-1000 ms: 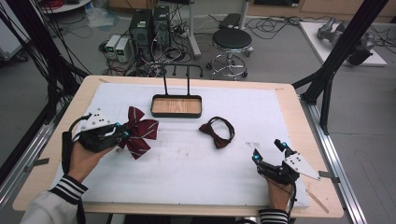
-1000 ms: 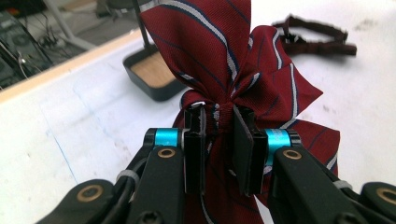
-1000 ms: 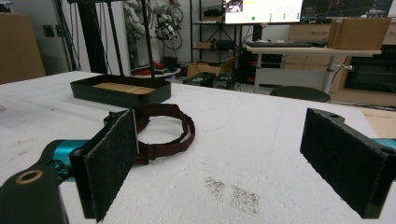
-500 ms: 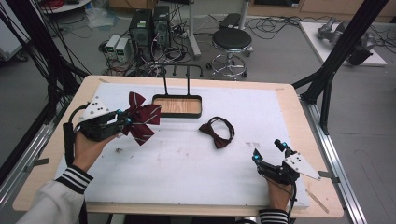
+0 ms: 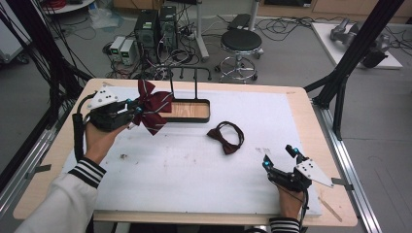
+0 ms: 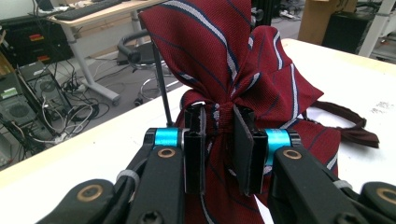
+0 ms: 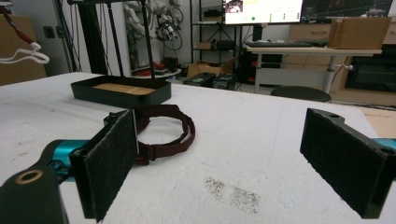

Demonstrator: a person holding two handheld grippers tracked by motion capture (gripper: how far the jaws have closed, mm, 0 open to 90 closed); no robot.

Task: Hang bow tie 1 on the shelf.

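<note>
A dark red striped bow tie (image 5: 153, 106) hangs in the air at the back left, beside the black tray stand (image 5: 187, 110). My left gripper (image 5: 133, 109) is shut on its knot, and in the left gripper view the jaws pinch the knot of the striped bow tie (image 6: 224, 119). A plain maroon bow tie (image 5: 225, 137) with its strap looped lies flat on the white mat (image 5: 184, 174), also seen as the maroon bow tie (image 7: 161, 130) ahead of my right gripper (image 7: 224, 163). My right gripper (image 5: 280, 159) rests open at the front right, empty.
The tray stand has a wooden floor and two thin black posts (image 5: 196, 82) rising from its back rim. A stool (image 5: 241, 43), computer cases and cables sit on the floor beyond the table. The table's wooden border (image 5: 311, 121) frames the mat.
My left gripper has carried the striped bow tie up and toward the back, from the mat's left side to the tray stand's left end. The right gripper has stayed put.
</note>
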